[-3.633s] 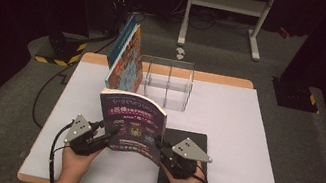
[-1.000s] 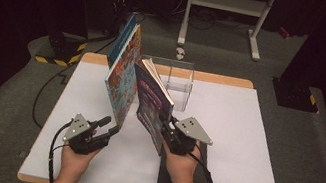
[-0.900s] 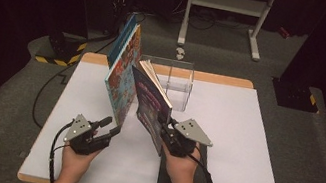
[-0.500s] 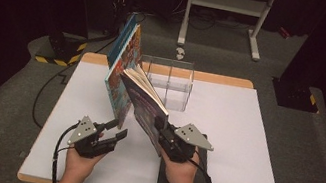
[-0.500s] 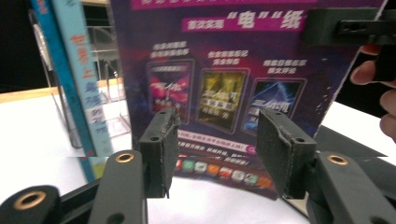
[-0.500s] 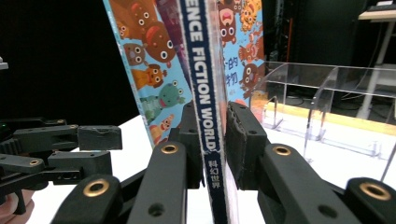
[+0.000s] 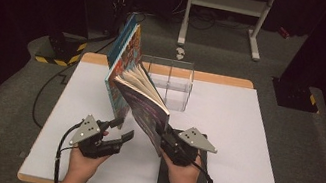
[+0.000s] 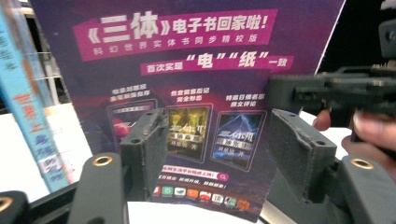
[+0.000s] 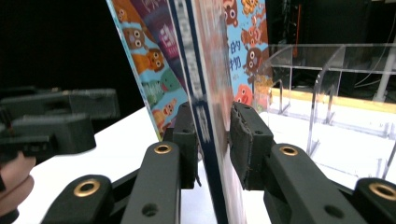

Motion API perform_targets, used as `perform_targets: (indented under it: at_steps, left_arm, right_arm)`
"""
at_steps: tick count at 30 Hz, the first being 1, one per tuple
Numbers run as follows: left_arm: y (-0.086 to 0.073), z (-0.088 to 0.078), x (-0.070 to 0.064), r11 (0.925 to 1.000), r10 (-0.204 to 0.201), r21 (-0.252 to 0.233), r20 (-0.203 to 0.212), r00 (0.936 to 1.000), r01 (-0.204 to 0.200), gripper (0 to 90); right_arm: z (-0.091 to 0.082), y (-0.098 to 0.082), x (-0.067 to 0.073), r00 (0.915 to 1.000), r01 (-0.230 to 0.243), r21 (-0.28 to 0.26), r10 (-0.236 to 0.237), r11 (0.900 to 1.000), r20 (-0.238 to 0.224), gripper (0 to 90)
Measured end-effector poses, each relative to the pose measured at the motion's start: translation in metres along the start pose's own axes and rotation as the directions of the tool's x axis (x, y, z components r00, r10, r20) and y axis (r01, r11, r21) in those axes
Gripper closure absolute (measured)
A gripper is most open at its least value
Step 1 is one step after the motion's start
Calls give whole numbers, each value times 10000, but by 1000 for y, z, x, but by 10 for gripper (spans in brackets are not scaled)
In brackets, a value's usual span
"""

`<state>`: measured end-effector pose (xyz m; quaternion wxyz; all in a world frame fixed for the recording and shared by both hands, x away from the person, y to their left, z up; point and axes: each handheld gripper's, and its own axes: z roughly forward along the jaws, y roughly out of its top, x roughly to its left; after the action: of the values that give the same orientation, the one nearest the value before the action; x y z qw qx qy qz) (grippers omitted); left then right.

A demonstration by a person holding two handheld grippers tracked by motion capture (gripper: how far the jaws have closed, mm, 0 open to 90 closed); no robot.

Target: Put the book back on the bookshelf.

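My right gripper (image 7: 164, 133) is shut on the lower edge of a purple-covered book (image 7: 145, 111). The book is held off the table and tilted, its fanned top edge leaning toward a colourful upright book (image 7: 123, 61). In the right gripper view the pads (image 9: 243, 126) flank the spine of the purple-covered book (image 9: 205, 56); these jaws have just eased open a little. My left gripper (image 7: 123, 129) stands open just left of it, jaws just widened, nothing between them. In the left gripper view, the gripper (image 8: 215, 126) faces the purple-covered book's cover (image 8: 187, 60).
A clear acrylic organiser (image 7: 173, 80) stands at the back of the white mat (image 7: 244, 136), behind the books. A black notebook (image 7: 185, 182) lies flat under my right hand near the front edge. The colourful book's blue spine (image 8: 28, 107) rises at the left.
The purple book has tipped from near upright to a steep lean toward the colourful book, pages fanning. My left gripper shifted right toward it and opened wider.
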<state>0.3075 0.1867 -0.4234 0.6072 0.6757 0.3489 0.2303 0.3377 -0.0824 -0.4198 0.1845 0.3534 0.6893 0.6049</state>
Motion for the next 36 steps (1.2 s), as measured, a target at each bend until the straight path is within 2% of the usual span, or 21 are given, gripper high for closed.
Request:
perform_targets:
  at_steps: [4,10,17,22,29,32,36]
  left_arm:
    - [4,9,-4,9999,-101,124,142,9998,99,337]
    - [16,21,-16,10000,-39,-40,415,9991,41,296]
    - [32,35,-32,9999,80,-66,710,9974,-75,256]
    - [39,46,-40,10000,5,23,878,9961,-7,228]
    - [40,52,-47,9998,137,117,517,9986,-143,196]
    - [40,53,-48,9997,125,196,344,9993,-132,198]
    - [40,53,-50,9990,159,412,-67,9999,-157,199]
  right_arm:
    - [-3,-6,-3,9999,-6,300,9,9996,-105,720]
    - [-4,-16,-6,9997,-42,646,57,9979,-234,727]
    - [-4,-18,-7,9989,-135,666,164,9977,-436,728]
    - [-4,-18,-7,9979,-129,716,173,9974,-619,725]
    - [-6,-20,-8,9946,-102,845,189,9964,-1019,698]
    - [-6,-24,-10,9927,-58,1101,190,9939,-1194,670]
    - [-6,-27,-9,9893,-41,1329,234,9911,-1439,635]
